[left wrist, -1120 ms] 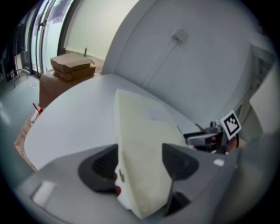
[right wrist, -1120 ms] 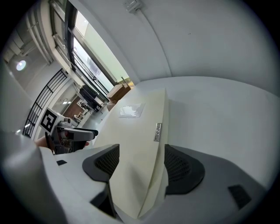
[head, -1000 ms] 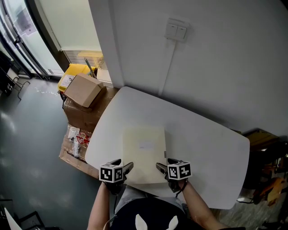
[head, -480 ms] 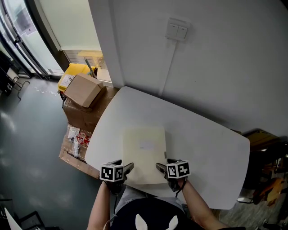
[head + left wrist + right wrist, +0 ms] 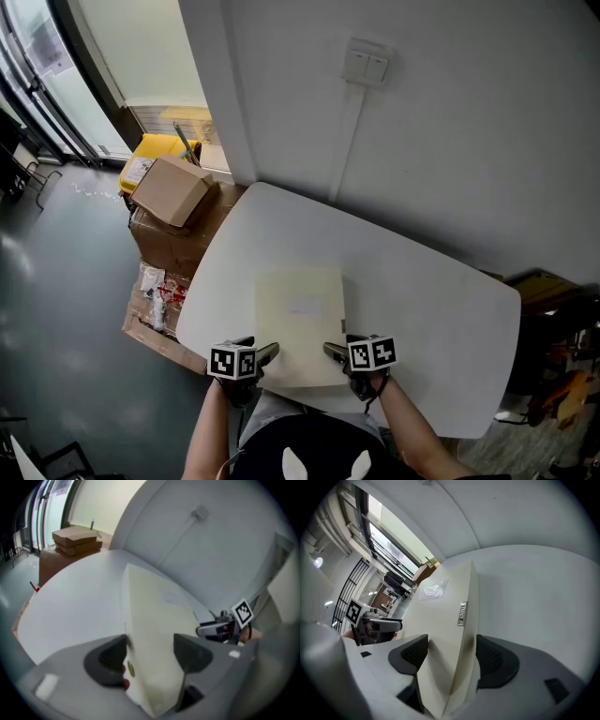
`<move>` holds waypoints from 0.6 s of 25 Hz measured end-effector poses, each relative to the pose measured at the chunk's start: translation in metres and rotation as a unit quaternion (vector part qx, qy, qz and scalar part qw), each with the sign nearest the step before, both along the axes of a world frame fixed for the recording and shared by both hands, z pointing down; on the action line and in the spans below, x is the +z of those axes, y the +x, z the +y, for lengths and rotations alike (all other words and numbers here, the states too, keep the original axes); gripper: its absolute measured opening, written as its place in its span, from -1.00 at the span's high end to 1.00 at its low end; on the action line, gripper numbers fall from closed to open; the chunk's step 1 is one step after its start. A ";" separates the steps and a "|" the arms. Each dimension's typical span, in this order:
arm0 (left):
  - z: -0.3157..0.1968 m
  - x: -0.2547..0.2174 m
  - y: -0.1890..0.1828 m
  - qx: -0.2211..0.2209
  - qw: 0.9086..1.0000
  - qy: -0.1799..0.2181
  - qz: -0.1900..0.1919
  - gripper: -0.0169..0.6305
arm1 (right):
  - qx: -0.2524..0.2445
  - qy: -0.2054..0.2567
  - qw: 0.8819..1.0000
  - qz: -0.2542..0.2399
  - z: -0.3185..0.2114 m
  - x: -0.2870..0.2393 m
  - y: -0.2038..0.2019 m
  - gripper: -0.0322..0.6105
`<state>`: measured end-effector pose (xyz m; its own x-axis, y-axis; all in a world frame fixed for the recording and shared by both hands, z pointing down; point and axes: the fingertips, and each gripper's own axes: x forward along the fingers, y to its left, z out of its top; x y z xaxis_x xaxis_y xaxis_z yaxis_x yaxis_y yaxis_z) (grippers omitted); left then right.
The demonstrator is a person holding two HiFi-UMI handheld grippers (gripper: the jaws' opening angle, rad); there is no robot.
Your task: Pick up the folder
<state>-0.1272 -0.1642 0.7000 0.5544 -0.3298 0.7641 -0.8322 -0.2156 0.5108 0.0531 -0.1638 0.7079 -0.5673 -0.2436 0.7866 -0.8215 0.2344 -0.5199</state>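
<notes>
Now the flat, cream-coloured folder [image 5: 300, 323] is seen lying on the rounded white table [image 5: 441, 291], with its near edge at the table's near rim, just in front of the person. The left gripper [image 5: 150, 645] is set on the folder's near left corner. Its two dark jaws are pressed against the cover from either face, and the gap between them is filled by the folder. The right gripper [image 5: 451, 649] is matched on the near right corner, its jaws likewise closed against both faces, just short of a small metal tag [image 5: 461, 612] on the folder's edge. The grasp is judged to be made. The lift is not yet begun, since the folder is shown flat on the table top in the head view. An even rise of both grippers together is called for next, so that the folder is kept level and neither pinch is twisted loose.
</notes>
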 end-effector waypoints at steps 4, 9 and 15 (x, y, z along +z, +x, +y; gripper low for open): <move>0.004 0.007 0.001 0.001 1.000 -0.017 0.002 0.01 | 0.000 -0.006 1.000 -0.007 0.000 0.002 0.001 0.01; 0.002 0.009 0.001 0.004 1.000 -0.013 -0.004 0.02 | 0.007 -0.014 1.000 -0.020 -0.001 0.005 0.000 0.00; 0.003 0.011 0.001 0.001 1.000 -0.016 -0.006 0.01 | 0.021 -0.026 0.998 -0.050 0.001 0.009 0.000 -0.01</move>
<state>-0.1263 -0.1617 0.7113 0.5464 -0.3044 0.7803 -0.8376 -0.2004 0.5083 0.0526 -0.1624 0.7169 -0.6345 -0.2294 0.7381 -0.7728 0.1727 -0.6107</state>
